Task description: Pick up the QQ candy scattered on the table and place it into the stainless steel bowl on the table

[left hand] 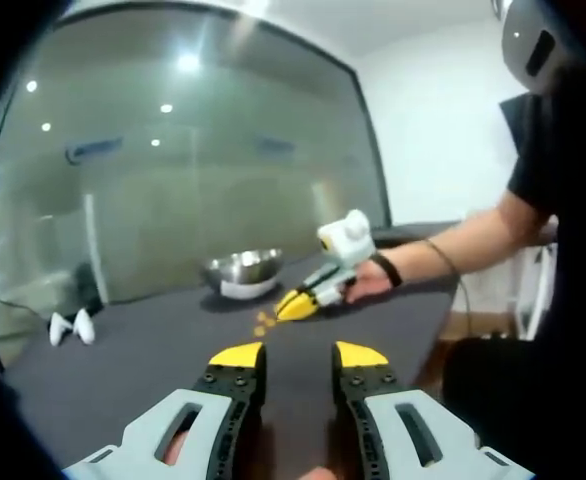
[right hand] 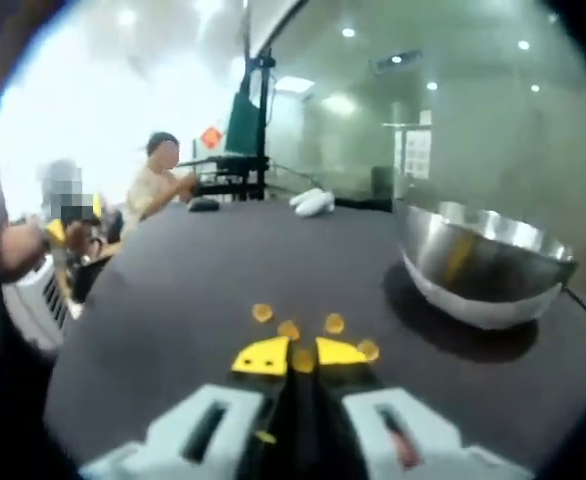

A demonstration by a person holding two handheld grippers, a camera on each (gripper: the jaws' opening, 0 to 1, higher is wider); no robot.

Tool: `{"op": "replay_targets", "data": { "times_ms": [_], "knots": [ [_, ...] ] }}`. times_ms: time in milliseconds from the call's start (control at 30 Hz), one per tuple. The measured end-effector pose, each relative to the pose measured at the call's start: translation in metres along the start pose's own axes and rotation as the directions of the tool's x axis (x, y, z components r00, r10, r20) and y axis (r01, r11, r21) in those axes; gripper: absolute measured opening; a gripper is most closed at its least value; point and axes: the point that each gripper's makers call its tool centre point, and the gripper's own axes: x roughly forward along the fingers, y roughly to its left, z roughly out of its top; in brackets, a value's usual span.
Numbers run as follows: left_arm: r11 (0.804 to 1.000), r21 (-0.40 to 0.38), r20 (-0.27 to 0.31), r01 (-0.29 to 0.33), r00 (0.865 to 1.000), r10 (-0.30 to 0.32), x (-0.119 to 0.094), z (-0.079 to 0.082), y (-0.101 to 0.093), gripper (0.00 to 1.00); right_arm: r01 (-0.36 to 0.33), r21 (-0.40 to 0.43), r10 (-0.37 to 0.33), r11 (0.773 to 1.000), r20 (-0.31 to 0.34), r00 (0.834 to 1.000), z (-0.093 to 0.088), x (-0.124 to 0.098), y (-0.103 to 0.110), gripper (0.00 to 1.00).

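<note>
- Dark table (right hand: 173, 300) in a room with a glass wall behind it; that is the work surface.
- Small orange candies (right hand: 288, 328) lie in a loose cluster on the table, just beside the steel bowl (right hand: 483, 265), which stands upright to their right in the right gripper view.
- Right gripper (right hand: 301, 356) sits low over the cluster with its yellow tips nearly together; one candy shows at the narrow gap between them, but whether it is pinched I cannot tell.
- Left gripper (left hand: 298, 355) hangs back, well apart from the candies, its jaws spread and holding nothing.
- From the left gripper view, the right gripper (left hand: 298, 303) points its tips down at the candies (left hand: 263, 322), with the bowl (left hand: 243, 268) close behind.
- Risk, as I judge it: small round sweets could squirt out of the tips or get nudged across the table if the jaws close off-centre; a loose pinch might drop the candy short of the bowl rim.
</note>
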Motion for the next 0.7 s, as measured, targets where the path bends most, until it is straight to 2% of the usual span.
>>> {"op": "replay_targets", "data": {
  "times_ms": [33, 100, 167, 300, 367, 467, 567, 700],
  "knots": [
    [1.000, 0.000, 0.000, 0.000, 1.000, 0.000, 0.000, 0.000, 0.000, 0.28, 0.004, -0.006, -0.003, 1.000, 0.011, 1.000, 0.006, -0.002, -0.002, 0.09],
    [1.000, 0.000, -0.001, 0.004, 1.000, -0.004, 0.000, 0.000, -0.001, 0.28, 0.047, -0.057, -0.044, 0.997, 0.062, 0.997, 0.032, -0.009, -0.017, 0.09],
    [1.000, 0.004, -0.002, 0.008, 1.000, -0.008, 0.002, 0.000, -0.002, 0.28, 0.103, -0.065, -0.096, 0.993, 0.098, 0.991, 0.052, -0.015, -0.037, 0.09],
    [1.000, 0.008, 0.003, 0.020, 1.000, -0.020, 0.005, 0.002, -0.006, 0.28, 0.235, -0.021, -0.229, 0.972, 0.156, 0.961, 0.090, -0.026, -0.087, 0.09],
    [1.000, 0.010, 0.004, 0.017, 1.000, -0.017, 0.005, 0.003, -0.006, 0.28, 0.312, 0.024, -0.312, 0.950, 0.149, 0.938, 0.100, -0.027, -0.122, 0.09],
    [1.000, 0.011, 0.009, 0.004, 1.000, -0.004, 0.004, 0.004, -0.005, 0.28, 0.343, 0.070, -0.350, 0.937, 0.174, 0.920, 0.115, -0.027, -0.138, 0.09],
    [1.000, 0.011, 0.009, 0.000, 1.000, 0.000, 0.002, 0.004, -0.005, 0.28, 0.356, 0.075, -0.363, 0.932, 0.165, 0.917, 0.119, -0.020, -0.150, 0.09],
    [1.000, 0.012, 0.005, -0.007, 1.000, 0.007, 0.000, 0.003, -0.004, 0.28, 0.368, 0.073, -0.375, 0.927, 0.137, 0.917, 0.113, -0.010, -0.158, 0.09]
  ]
}}
